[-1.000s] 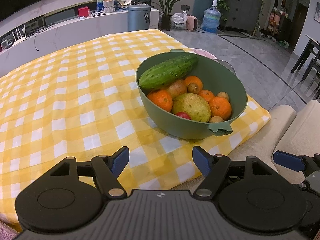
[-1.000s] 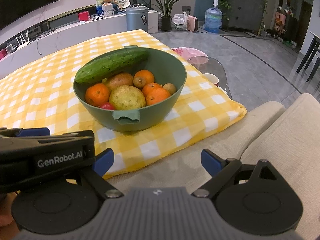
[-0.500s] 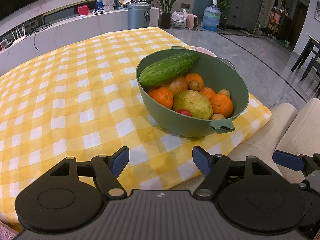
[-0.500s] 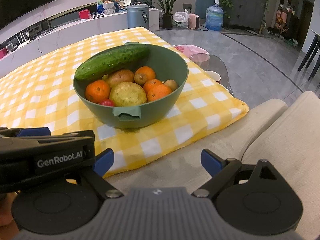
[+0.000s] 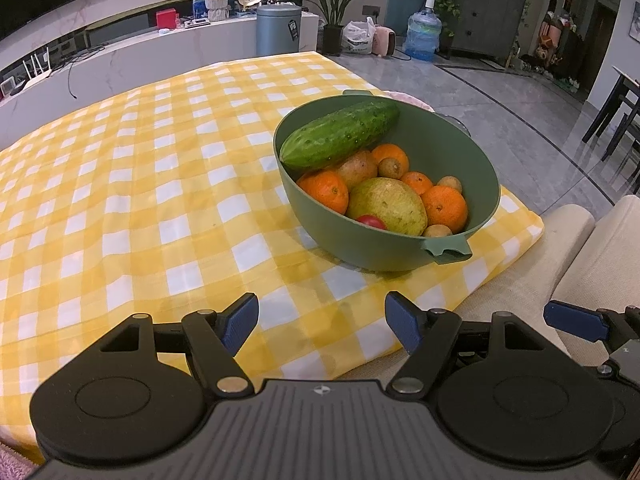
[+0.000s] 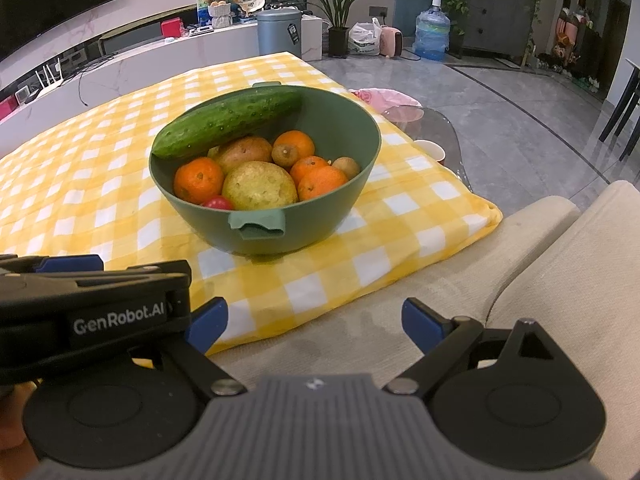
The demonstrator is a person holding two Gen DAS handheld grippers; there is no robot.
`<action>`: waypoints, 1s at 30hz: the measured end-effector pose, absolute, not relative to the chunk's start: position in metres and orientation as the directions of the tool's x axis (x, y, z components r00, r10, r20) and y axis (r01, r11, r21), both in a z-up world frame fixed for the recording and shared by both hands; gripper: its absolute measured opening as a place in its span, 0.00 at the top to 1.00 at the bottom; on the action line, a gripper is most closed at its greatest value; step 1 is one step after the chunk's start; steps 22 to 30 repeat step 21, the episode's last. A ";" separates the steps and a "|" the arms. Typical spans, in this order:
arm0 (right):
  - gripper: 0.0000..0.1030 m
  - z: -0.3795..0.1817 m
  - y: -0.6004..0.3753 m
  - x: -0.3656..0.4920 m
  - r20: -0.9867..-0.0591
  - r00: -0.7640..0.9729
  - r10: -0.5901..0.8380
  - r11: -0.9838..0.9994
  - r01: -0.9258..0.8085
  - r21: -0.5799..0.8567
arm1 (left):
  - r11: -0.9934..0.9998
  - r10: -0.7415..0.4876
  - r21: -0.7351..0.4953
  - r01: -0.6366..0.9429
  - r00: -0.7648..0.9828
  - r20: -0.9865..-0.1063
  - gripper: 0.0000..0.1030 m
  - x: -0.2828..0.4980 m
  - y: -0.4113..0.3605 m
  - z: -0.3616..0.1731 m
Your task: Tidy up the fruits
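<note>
A green bowl (image 5: pixel 486 168) stands near the front right corner of the yellow checked tablecloth (image 5: pixel 132 184). A cucumber (image 5: pixel 340 134) lies across its far rim, over several oranges (image 5: pixel 326 190), potatoes (image 5: pixel 386 206), small brown fruits and a red tomato (image 5: pixel 372 222). My left gripper (image 5: pixel 322 322) is open and empty, low over the cloth in front of the bowl. My right gripper (image 6: pixel 316 324) is open and empty over the beige sofa edge, short of the bowl (image 6: pixel 360 136) and its near handle (image 6: pixel 258 226). The cucumber (image 6: pixel 228 124) shows there too.
A beige sofa (image 6: pixel 540 260) lies at front right. A glass side table (image 6: pixel 432 120) with a small cup (image 6: pixel 434 151) and a pink item (image 6: pixel 384 98) stands behind the bowl. A long white counter (image 5: pixel 120 60), a grey bin (image 5: pixel 278 29) and a water jug (image 5: pixel 424 36) are far back.
Both grippers have risen and drawn a little closer to the bowl, which sits lower and larger in both views. Both stay open and empty.
</note>
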State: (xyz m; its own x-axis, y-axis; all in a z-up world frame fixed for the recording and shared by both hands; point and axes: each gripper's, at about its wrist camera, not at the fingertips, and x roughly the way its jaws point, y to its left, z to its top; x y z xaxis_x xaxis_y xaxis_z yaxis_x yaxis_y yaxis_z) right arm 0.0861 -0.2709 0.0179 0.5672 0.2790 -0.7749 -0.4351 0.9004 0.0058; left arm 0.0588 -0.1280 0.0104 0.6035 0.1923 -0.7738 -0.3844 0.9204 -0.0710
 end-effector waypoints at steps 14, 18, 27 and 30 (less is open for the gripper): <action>0.12 0.018 -0.271 0.086 -0.774 0.569 0.277 0.900 -0.436 0.002 | 0.920 0.192 -0.070 -0.385 0.601 -0.776 0.18 0.059 -0.127 0.010; 0.12 0.017 -0.271 0.086 -0.775 0.568 0.276 0.900 -0.436 0.001 | 0.920 0.194 -0.068 -0.385 0.599 -0.777 0.18 0.059 -0.127 0.009; 0.12 0.017 -0.271 0.086 -0.775 0.569 0.276 0.900 -0.436 0.001 | 0.920 0.194 -0.067 -0.385 0.599 -0.777 0.18 0.059 -0.127 0.008; 0.12 0.017 -0.271 0.086 -0.775 0.569 0.276 0.900 -0.436 0.001 | 0.920 0.194 -0.067 -0.385 0.599 -0.777 0.18 0.059 -0.127 0.008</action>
